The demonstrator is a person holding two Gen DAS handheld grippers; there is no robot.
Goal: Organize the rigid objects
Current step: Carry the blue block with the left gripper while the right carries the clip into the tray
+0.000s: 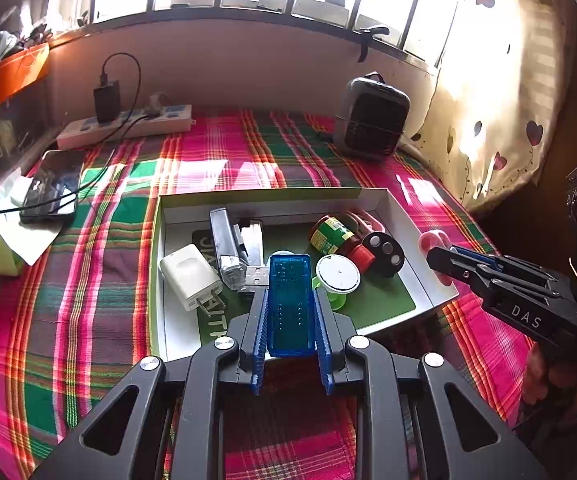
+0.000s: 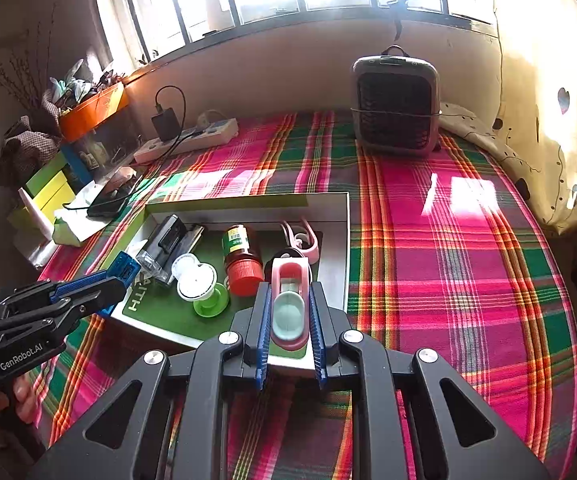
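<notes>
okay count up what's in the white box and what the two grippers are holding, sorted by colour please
White: 2 – white plug charger, round white-lidded tub on a green base
Red: 1 – red-capped brown bottle
Pink: 2 – pale pink clip, pink oval case in the right gripper
Blue: 1 – translucent blue block in the left gripper
Black or grey: 3 – grey stapler, USB stick, black disc with round buttons
Total: 9

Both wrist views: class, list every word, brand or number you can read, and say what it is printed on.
"DAS": side of the right gripper.
"GenRobot.AI": side of the left gripper.
"AITH": partly hidden lettering on the green box floor.
Bottle label: print too blurred to read.
</notes>
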